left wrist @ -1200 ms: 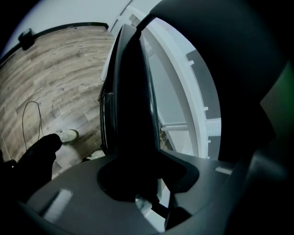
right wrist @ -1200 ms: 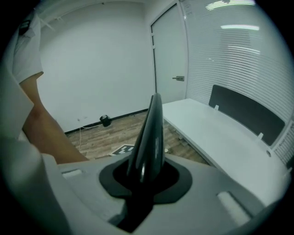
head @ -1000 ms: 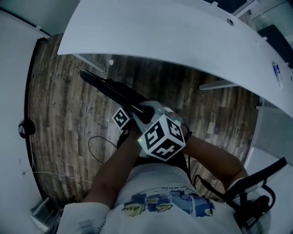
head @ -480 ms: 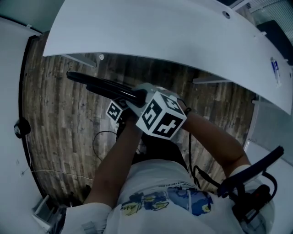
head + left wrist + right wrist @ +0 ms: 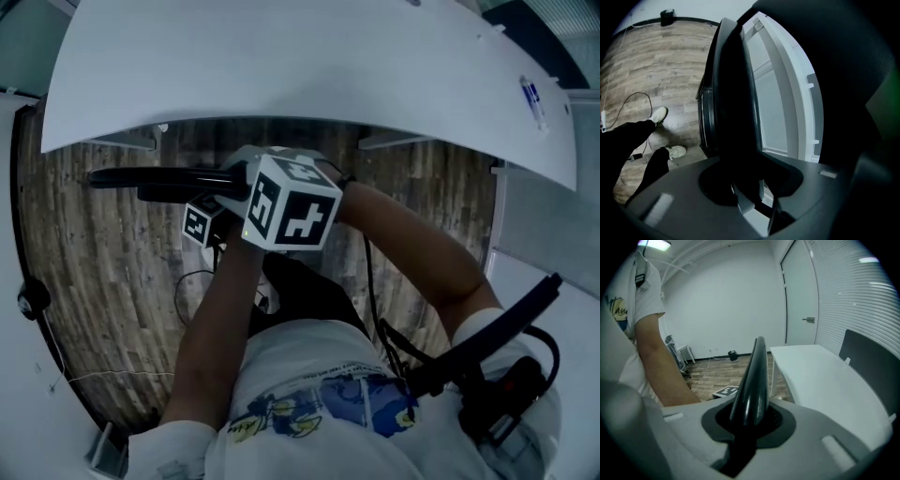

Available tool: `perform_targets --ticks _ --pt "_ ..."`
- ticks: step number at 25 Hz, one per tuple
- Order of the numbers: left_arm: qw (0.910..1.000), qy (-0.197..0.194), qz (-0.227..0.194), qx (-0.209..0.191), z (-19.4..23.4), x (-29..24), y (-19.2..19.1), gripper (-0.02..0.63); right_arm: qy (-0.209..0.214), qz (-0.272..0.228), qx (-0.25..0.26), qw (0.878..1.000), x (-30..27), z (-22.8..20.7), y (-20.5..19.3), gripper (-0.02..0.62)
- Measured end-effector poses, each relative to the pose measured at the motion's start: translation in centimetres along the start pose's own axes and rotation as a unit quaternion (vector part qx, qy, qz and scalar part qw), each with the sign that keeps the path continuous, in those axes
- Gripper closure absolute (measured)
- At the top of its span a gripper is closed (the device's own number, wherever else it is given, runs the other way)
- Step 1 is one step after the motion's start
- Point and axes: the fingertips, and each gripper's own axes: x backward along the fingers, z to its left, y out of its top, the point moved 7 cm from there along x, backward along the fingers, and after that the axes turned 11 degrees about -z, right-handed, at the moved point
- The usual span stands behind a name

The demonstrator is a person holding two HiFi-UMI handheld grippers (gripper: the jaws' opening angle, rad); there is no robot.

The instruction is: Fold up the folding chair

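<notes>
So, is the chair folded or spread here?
Folded: the chair shows as one thin, flat black slab in all three views, with no seat sticking out.

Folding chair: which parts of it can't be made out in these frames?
- Head view: only a dark bar of the folding chair shows; a marker cube and the person's arms cover the rest.
- Left gripper view: it is a near-black mass in dim light; seat, back and hinges don't separate.
- Right gripper view: one thin edge shows; the right gripper hides what lies below.
- Whether it is fully folded: can't tell.
</notes>
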Motion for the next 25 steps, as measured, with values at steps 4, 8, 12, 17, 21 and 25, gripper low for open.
perform_targets --ticks 4,8,12,17,21,25 --pt "1.0 -0.007 -0.003 0.005 -1.0 -0.6 0.2 0.477 0.011 -0.005 0.007 1.0 0.4 -1.3 0.0 0.532" --pt "0.9998 -0.017 0.002 0.007 -2.1 -1.0 0.1 0.485 0.015 -0.004 0.004 1.0 0.9 -2.5 -0.2 0.532" --pt "0.9997 -0.021 0.008 0.004 -2.7 -1.2 0.3 0.485 0.015 -0.006 0.002 1.0 1.2 -3.5 0.0 0.532" --pt "0.9994 -0.03 0.016 0.003 -3.7 -1.5 0.7 0.485 0.02 -0.007 -0.006 1.0 1.5 -4.6 0.2 0.532" --pt "0.999 -0.039 0.023 0.001 -4.6 -1.9 0.7 0.485 0.024 -0.006 -0.012 1.0 1.9 -6.0 0.2 0.534" --pt "0.9987 -0.042 0.026 -0.009 -4.9 -2.5 1.0 0.479 0.026 -0.008 -0.017 0.999 1.9 -7.2 0.1 0.532"
